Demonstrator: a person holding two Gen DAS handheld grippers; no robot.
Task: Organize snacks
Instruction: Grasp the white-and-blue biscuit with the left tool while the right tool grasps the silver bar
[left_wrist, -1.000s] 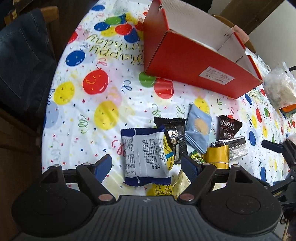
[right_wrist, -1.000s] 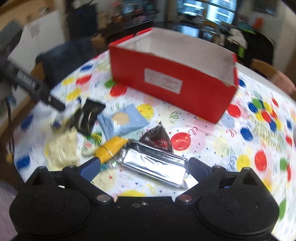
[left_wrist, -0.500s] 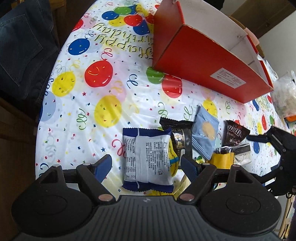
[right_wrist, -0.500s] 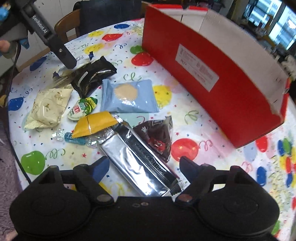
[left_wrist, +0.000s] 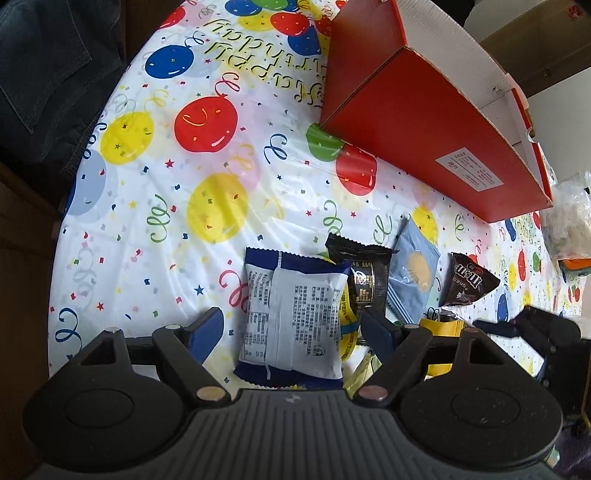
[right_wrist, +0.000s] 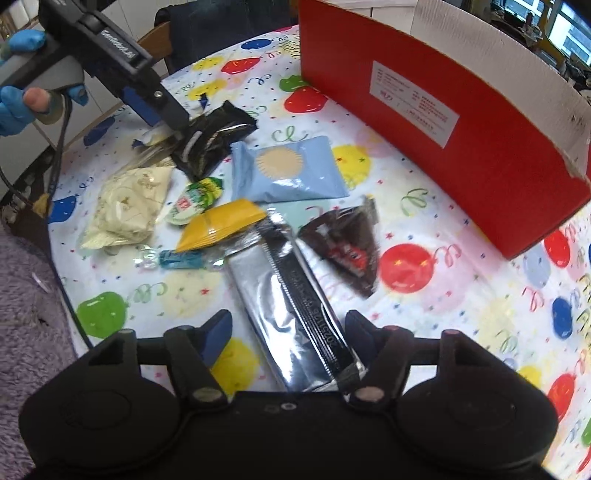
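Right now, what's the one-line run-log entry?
left tool: open, straddling blue-white packet | right tool: open, straddling silver bar | red box: no snack seen inside

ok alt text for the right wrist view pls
The open right gripper straddles a silver foil bar on a balloon-print tablecloth. Other snack packets lie scattered beyond, before an open red box.

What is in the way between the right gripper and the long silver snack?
Nothing visible is. The right gripper is open, and the silver snack bar lies flat on the tablecloth with its near end already between the fingers. The brown candy bag and yellow packet lie farther off.
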